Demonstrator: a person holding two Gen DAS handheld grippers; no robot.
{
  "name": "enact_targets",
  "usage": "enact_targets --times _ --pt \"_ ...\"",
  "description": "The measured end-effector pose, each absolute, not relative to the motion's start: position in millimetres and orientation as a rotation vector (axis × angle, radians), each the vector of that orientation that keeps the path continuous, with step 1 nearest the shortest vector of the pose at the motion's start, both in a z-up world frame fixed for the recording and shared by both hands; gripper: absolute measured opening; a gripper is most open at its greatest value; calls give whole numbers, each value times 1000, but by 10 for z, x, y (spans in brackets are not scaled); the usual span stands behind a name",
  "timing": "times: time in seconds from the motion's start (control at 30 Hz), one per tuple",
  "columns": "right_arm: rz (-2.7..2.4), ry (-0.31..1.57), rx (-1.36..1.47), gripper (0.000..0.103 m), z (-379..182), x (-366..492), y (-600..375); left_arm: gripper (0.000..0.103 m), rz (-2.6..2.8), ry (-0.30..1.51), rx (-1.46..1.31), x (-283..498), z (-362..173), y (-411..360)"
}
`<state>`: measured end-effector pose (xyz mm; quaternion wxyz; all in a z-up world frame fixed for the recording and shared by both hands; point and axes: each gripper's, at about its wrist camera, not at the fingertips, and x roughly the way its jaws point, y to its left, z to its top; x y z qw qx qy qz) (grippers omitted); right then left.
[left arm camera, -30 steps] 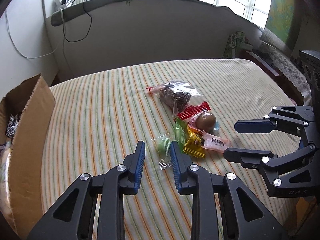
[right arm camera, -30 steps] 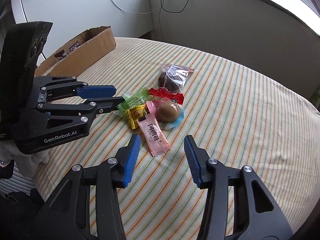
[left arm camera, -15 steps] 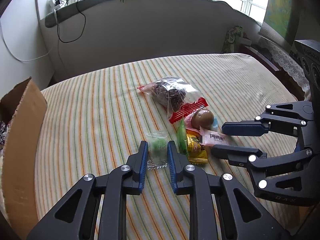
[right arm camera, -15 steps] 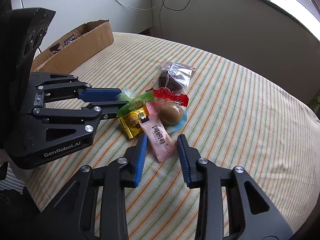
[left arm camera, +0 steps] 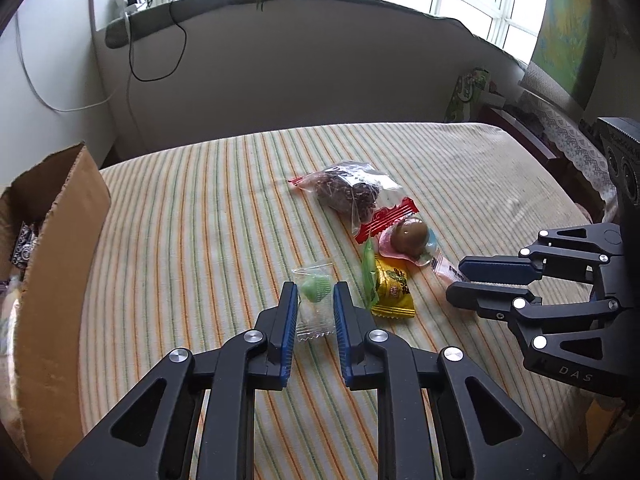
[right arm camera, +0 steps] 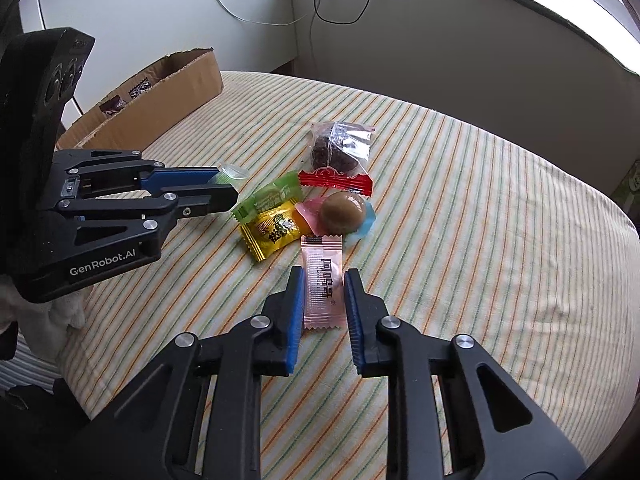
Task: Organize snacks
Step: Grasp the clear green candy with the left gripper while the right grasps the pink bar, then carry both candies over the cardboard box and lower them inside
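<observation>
**Dual Pick: 2 Snacks Gripped**

The right gripper (right arm camera: 323,294) had just closed on the pink wrapper (right arm camera: 323,280), flat on the striped tablecloth (right arm camera: 480,220). The left gripper (left arm camera: 315,304) pinched the clear packet (left arm camera: 314,300) holding a green candy. Next move, by judgement: lift both and carry them to the cardboard box (left arm camera: 60,240). 5 snacks remained clustered between the grippers.
</observation>
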<state>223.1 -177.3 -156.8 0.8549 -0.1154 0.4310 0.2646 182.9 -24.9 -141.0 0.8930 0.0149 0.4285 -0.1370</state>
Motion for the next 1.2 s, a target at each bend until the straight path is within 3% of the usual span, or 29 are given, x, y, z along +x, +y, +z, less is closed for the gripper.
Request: enact_targets --times 0.53,1.2 --pt "554 843 -230 21 -1230 1991 -1762 17 -279 793 -16 1589 -1032 -90" --pt "628 752 -295 21 -816 2014 -1012 17 -196 692 -114 1349 -722 550"
